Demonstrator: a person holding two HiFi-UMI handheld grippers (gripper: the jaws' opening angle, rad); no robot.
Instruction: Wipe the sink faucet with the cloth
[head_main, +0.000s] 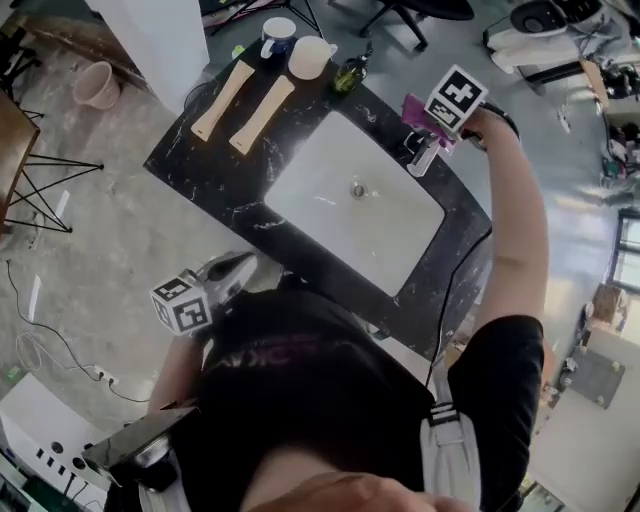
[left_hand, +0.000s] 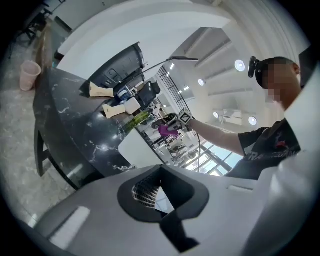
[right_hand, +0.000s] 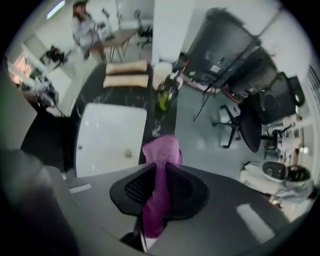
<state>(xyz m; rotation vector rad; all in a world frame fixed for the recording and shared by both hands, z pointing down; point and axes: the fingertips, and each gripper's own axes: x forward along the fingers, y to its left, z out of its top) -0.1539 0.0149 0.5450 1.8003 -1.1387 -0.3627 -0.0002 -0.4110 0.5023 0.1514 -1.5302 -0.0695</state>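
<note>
Right claw (right_hand: 159, 187) clamped on the cloth (right_hand: 160, 155), which you hold against the faucet (head_main: 423, 156) behind the sink (head_main: 320, 195); left claw (left_hand: 154, 194) barely apart, empty, off-task; wiping seems underway, finish unconfirmed.

The head view looks steeply down from above the person onto the bench (head_main: 200, 170). The sink (head_main: 345, 205) is at centre, the left tool (head_main: 238, 266) at 7 o'clock and the right tool (head_main: 428, 150) at 1 o'clock. The left tool view sits low beside the bench's near edge and faces across it, well apart from the right tool. The right tool view hangs near the sink, facing down past the cloth (right_hand: 159, 165). All three views share the sink and two wooden boards (head_main: 262, 113).
</note>
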